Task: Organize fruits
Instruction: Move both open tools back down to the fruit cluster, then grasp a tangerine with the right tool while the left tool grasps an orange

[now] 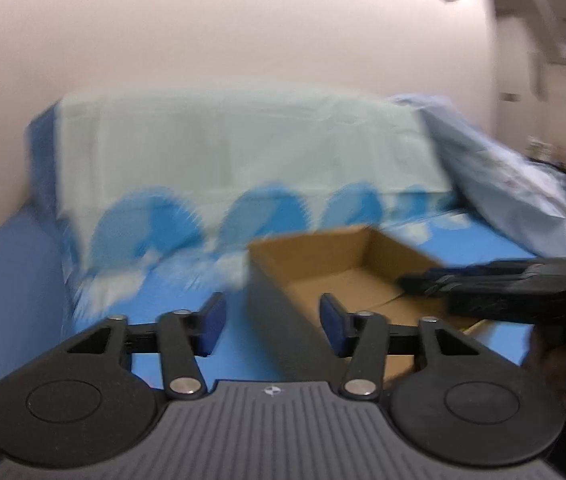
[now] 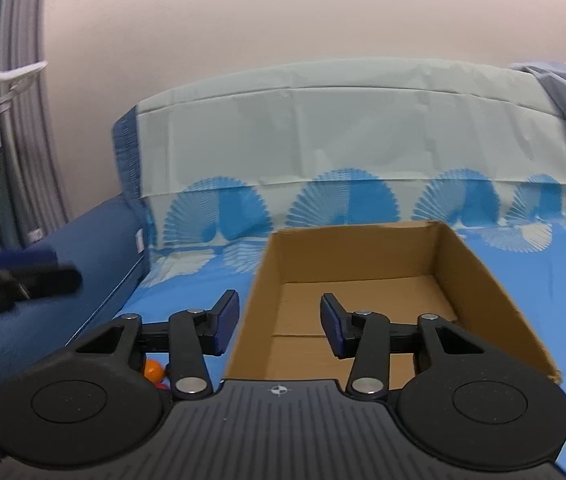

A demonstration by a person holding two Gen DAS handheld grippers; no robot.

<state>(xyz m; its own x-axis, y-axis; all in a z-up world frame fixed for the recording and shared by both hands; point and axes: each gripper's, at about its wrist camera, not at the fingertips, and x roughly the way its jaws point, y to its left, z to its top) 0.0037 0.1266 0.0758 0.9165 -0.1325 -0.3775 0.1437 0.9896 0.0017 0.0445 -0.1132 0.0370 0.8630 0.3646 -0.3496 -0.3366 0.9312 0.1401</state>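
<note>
- Right gripper (image 2: 279, 326) fingers apart and bare, straddling the cardboard box's (image 2: 483, 280) left wall.
- Orange fruit (image 2: 154, 372) left of the box.
- Left gripper (image 1: 273, 326) fingers apart, nothing held.

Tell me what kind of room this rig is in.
Likely a bedroom: the cardboard box sits on a bed with a blue fan-print sheet, a pale folded cover behind it against a plain wall.

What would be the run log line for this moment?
left gripper: open, empty | right gripper: open, empty | cardboard box: empty, on bed | fruit: beside box
</note>
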